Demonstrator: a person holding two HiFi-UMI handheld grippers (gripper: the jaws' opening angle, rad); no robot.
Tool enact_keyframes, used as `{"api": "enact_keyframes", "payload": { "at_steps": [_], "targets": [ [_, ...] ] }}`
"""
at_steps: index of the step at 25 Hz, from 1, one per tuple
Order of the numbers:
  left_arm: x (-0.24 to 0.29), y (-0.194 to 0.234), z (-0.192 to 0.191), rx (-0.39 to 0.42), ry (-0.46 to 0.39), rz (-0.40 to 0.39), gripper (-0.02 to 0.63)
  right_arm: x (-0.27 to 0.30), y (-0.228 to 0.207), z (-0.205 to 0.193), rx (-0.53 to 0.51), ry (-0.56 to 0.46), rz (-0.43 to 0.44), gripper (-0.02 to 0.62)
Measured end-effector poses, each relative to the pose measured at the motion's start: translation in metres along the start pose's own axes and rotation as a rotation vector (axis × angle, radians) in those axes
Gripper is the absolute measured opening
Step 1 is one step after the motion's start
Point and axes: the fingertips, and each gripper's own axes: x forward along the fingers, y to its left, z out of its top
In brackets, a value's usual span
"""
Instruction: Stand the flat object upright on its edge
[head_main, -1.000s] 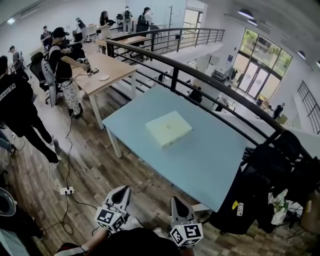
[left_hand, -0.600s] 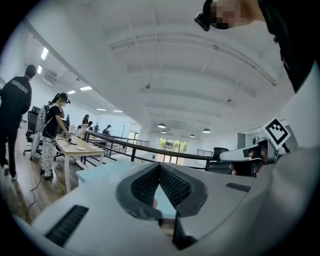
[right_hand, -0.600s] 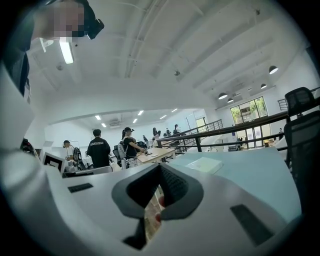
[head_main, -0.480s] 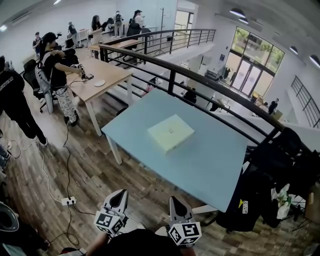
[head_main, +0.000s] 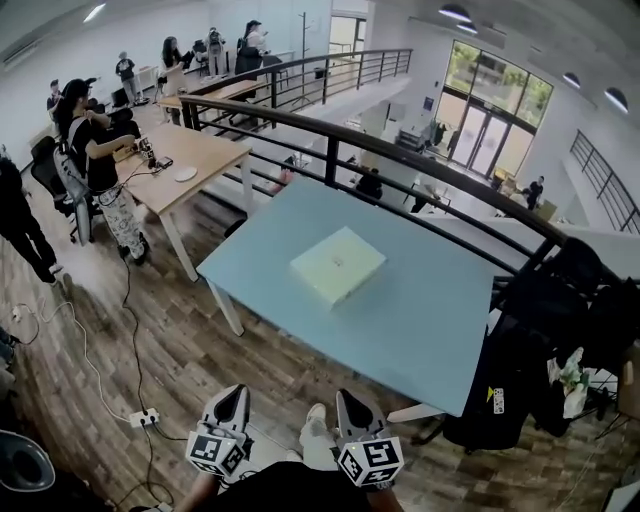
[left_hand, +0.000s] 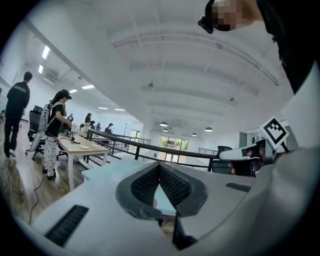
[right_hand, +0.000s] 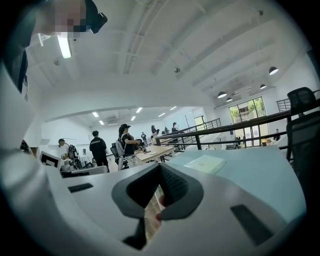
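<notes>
One flat object (head_main: 337, 264) lying flat on one blue worktop (head_main: 420, 330).
It sits well ahead of the fingers, perhaps a thin pale box; left gripper (head_main: 235, 392) and right gripper (head_main: 346, 397), fingers closed on nothing.

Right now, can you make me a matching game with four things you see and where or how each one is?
Things:
1 box
2 wooden table
3 railing
4 left hand-held gripper

Places or states:
A shut and empty
B black, behind the blue table
C lying flat on the blue table
D far left, with a person beside it

Pairs: 1-C, 2-D, 3-B, 4-A
</notes>
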Motion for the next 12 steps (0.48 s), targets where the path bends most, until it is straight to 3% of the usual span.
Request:
{"api": "enact_keyframes", "payload": {
  "at_steps": [12],
  "targets": [
    [0.036, 0.047, -0.001, 0.001, 0.037, 0.021, 0.002, 0.072, -0.007, 0.004, 0.016, 0.023, 0.013, 0.006]
  ]
}}
